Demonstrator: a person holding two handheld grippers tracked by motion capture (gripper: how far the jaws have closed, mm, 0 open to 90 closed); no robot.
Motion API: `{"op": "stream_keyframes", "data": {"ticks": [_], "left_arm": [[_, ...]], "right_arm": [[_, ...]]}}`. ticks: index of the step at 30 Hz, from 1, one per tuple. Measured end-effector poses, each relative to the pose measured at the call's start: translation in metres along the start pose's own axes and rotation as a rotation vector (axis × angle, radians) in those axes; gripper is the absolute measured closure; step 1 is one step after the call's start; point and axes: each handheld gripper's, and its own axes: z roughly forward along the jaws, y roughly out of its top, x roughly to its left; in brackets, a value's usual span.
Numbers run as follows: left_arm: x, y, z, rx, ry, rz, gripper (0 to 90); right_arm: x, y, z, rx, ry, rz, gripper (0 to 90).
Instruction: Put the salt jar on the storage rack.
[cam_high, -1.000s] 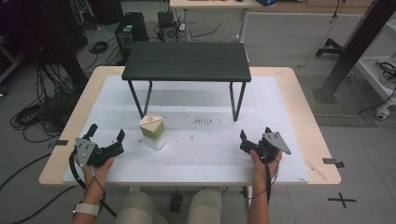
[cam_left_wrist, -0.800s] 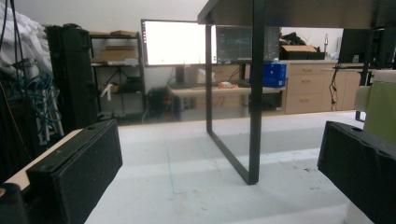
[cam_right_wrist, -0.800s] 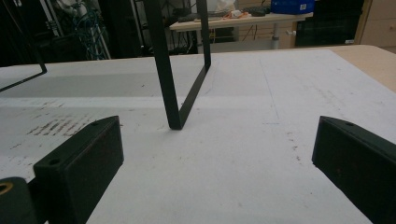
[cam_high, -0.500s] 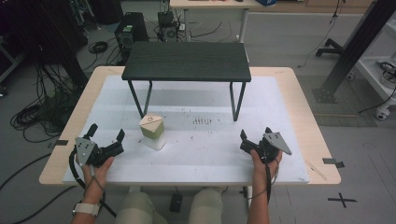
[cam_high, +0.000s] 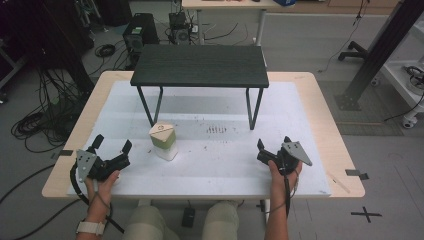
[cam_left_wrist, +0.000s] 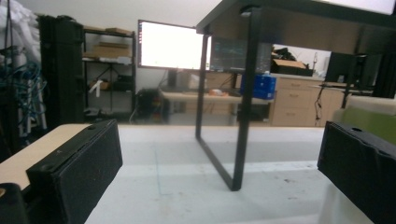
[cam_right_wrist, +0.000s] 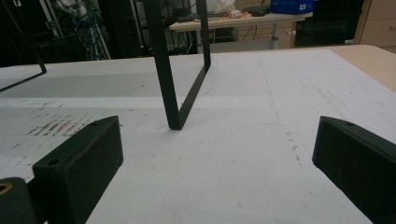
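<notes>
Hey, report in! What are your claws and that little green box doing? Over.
Left gripper open, empty. Right gripper open, empty. Green box upright, untouched. Nothing between.

one carton (cam_high: 163, 141), one black stand (cam_high: 200, 65), two claws

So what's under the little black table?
Under the little black table there is just bare white mat between its thin black legs. The green and white box stands in front of it, not underneath. Nothing hides the space beneath.
</notes>
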Motion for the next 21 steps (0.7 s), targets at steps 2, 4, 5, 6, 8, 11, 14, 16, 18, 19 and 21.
{"op": "stream_keyframes", "data": {"ticks": [2,4,5,6,8,11,14,16,18,19,21], "left_arm": [[-0.003,0.003,-0.001,-0.005,-0.018,0.002,0.2],[-0.008,0.007,-0.002,0.014,-0.033,-0.016,0.2],[-0.008,0.007,-0.002,0.014,-0.033,-0.016,0.2],[-0.01,0.009,-0.002,0.023,-0.03,-0.028,0.2],[-0.013,0.011,-0.003,0.02,-0.042,-0.028,0.2],[-0.018,0.014,-0.003,0.013,-0.052,-0.022,0.2],[-0.025,0.018,-0.002,0.006,-0.066,-0.013,0.2],[-0.03,0.019,-0.001,0.006,-0.081,-0.01,0.2],[-0.036,0.02,0.0,0.006,-0.09,-0.001,0.2],[-0.039,0.02,0.0,0.004,-0.093,0.005,0.2],[-0.045,0.021,0.002,0.005,-0.101,0.017,0.2]], "right_arm": [[0.0,0.0,0.0,-0.001,-0.002,0.001,1.9],[0.0,0.0,0.0,0.0,-0.001,0.002,1.8],[0.0,0.0,0.0,0.001,-0.002,0.0,1.8],[0.0,0.0,0.0,0.001,-0.002,0.0,1.8],[0.0,0.0,0.0,0.001,-0.002,0.0,1.8],[0.0,0.0,0.0,0.002,-0.001,0.001,1.8],[0.0,0.0,0.0,0.002,-0.001,0.0,1.8],[0.0,0.0,0.0,0.003,-0.001,-0.001,1.8],[0.0,0.0,0.0,0.003,-0.001,-0.001,1.9],[0.0,0.0,0.0,0.003,-0.001,-0.001,1.9],[0.0,0.0,0.0,0.004,-0.001,-0.001,1.8]]}}
